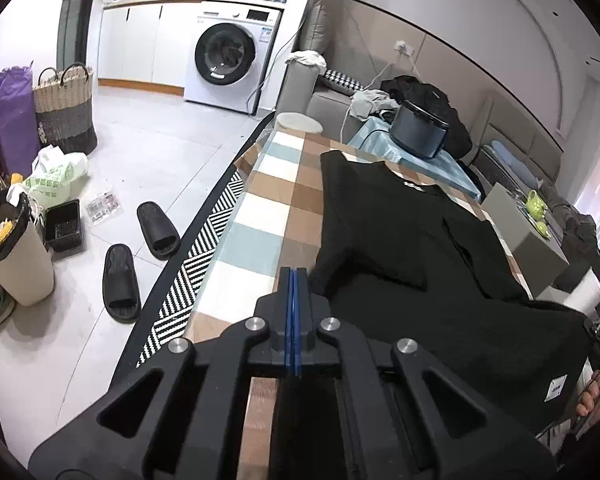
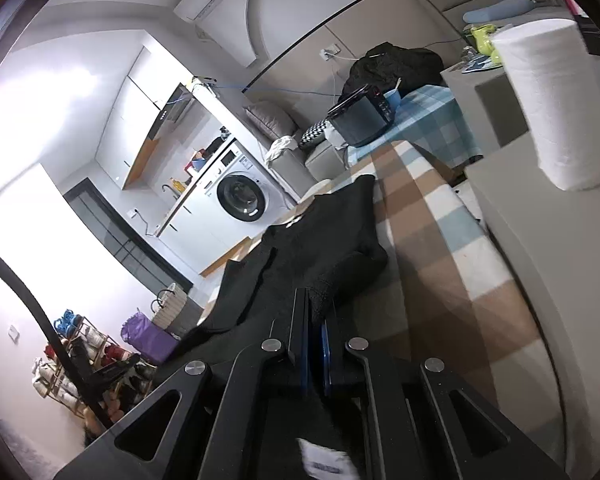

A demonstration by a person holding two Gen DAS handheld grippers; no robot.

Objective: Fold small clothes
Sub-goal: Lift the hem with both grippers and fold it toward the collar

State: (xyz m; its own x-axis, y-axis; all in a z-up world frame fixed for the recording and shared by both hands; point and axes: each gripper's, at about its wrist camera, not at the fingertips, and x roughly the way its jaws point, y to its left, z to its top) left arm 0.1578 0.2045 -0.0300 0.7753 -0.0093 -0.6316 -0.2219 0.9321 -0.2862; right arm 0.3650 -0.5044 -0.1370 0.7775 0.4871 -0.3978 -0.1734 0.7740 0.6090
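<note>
While both grippers are up over the table, this is how things lie.

Garment: a black top (image 1: 404, 240) lies spread on the checked tablecloth (image 1: 268, 216), its neck with a small white label toward the far end, one sleeve folded in over the body; the near hem is lifted off the cloth.
Left gripper (image 1: 295, 276): jaws pressed flat together, blue pads meeting; the black fabric runs up to its tip, but a pinch cannot be made out.
Right gripper (image 2: 315, 308): jaws nearly together, clamped on a fold of the black top (image 2: 328, 256), which also drapes back under the gripper with a white tag at the bottom edge.
Hand (image 1: 592, 396): bare fingers at the right edge of the left wrist view.
Paper roll (image 2: 556, 104): upright on a grey block beside the table.
Washing machine (image 1: 232, 52): against the far wall.
</note>
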